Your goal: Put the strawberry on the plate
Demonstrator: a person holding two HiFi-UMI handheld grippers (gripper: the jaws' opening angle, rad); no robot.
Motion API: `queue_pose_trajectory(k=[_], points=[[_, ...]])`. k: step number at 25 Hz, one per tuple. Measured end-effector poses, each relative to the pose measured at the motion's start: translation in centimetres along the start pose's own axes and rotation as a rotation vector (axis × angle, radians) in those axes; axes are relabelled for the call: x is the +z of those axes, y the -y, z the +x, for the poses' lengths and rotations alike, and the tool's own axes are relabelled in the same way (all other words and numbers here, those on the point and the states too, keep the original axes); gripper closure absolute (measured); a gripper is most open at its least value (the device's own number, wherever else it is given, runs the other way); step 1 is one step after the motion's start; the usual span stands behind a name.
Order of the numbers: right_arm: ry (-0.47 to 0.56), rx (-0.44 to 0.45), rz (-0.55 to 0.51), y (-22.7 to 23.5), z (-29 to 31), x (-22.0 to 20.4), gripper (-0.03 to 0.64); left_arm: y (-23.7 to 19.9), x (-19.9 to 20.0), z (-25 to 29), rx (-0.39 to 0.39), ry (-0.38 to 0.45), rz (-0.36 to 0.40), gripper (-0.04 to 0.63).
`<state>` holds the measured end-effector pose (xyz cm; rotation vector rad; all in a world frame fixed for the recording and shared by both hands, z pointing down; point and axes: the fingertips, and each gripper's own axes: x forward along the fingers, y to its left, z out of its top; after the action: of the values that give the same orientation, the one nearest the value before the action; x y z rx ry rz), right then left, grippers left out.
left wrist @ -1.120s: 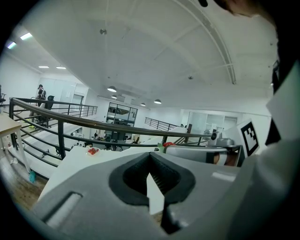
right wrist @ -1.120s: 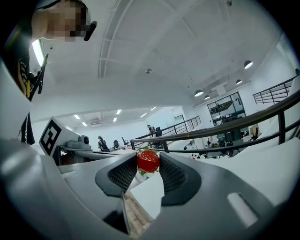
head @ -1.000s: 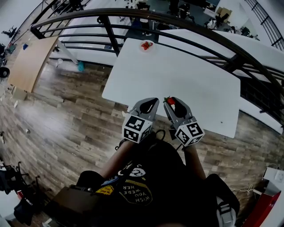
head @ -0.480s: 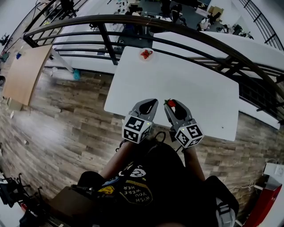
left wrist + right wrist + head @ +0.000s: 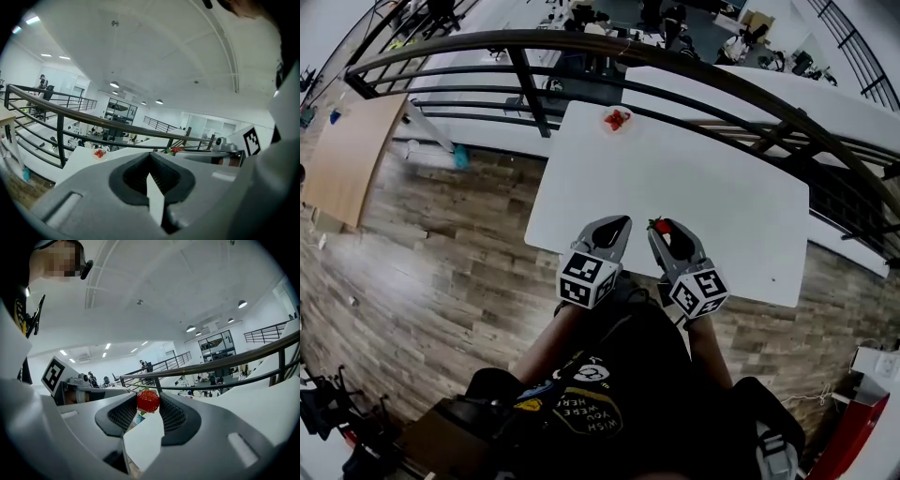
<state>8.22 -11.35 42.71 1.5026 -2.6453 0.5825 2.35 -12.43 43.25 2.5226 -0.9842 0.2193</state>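
Though far from the plate (image 5: 617, 121), strawberry (image 5: 660, 225) in right tool (image 5: 148, 398)

Bright, even office light from ceiling lamps (image 5: 115, 85); white table (image 5: 694, 178) glares, shadows faint. Fisheye bends railing (image 5: 581, 40); black vignette rims both gripper views. Close foreground soft, distance fairly sharp.

Grey left gripper (image 5: 614, 226) and right gripper (image 5: 670, 230) have black ribbed pads (image 5: 173, 416) and white marker cubes (image 5: 586, 278). The shirt (image 5: 609, 375) is black, printed.
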Motion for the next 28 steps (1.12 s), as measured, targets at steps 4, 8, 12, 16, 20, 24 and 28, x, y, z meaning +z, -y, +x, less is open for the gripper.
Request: queue_pose_trajectory(k=[4,8,12,16,20,24,28], points=[[0.002,0.031,-0.007,0.6,1.0,1.1,0.465,-0.4,1.0,1.0,0.018,-0.001,0.007,0.595],[0.011,0.054,-0.007,2.4,2.1,2.2,0.465,-0.8,1.9,2.9,0.037,0.0,0.017,0.595],[0.016,0.078,0.005,4.3,2.9,2.8,0.465,-1.0,2.1,4.7,0.054,-0.021,0.024,0.595],[0.021,0.088,0.025,6.8,3.3,3.0,0.465,-0.9,1.8,7.0,0.073,-0.047,0.032,0.595],[0.012,0.093,0.041,9.3,4.1,2.8,0.465,-1.3,1.8,9.4,0.086,-0.063,0.028,0.595],[-0.002,0.087,0.047,11.1,5.0,3.2,0.465,-1.8,2.0,11.4,0.082,-0.076,0.024,0.595],[-0.012,0.062,0.057,13.0,6.1,3.3,0.465,-2.9,2.4,13.4,0.071,-0.081,0.019,0.595]])
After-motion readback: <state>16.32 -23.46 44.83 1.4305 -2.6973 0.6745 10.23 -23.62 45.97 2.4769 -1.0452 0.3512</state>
